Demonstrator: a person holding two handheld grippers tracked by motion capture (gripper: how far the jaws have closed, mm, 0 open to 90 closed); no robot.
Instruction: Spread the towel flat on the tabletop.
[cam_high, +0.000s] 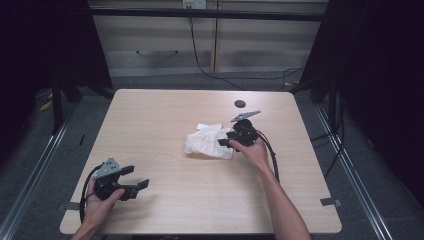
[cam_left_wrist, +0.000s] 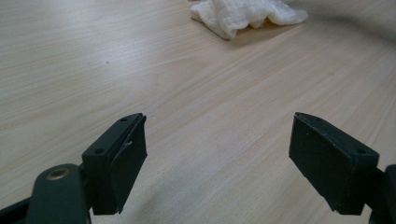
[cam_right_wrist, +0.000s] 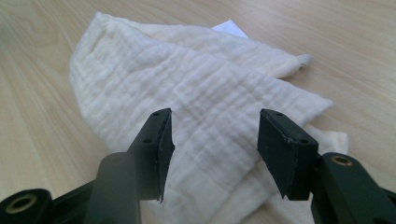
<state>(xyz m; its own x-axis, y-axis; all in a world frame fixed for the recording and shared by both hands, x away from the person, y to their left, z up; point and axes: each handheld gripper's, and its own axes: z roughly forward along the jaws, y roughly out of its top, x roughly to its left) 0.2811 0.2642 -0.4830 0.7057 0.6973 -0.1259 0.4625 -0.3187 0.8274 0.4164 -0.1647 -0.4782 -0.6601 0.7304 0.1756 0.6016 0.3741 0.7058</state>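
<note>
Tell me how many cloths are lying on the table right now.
1. The white cloth lies crumpled right of the table's middle, just ahead of the right gripper, far from the left gripper.

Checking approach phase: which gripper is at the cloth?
The right gripper, at the right edge of the white cloth, jaws open over it. The left gripper sits apart, near the table's front left corner.

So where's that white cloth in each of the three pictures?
High view: cloth right of the table's centre, by the right gripper.
Left gripper view: top edge, far off.
Right gripper view: centre, under the open fingers.
Shared landmark: the pale wooden table.
</note>
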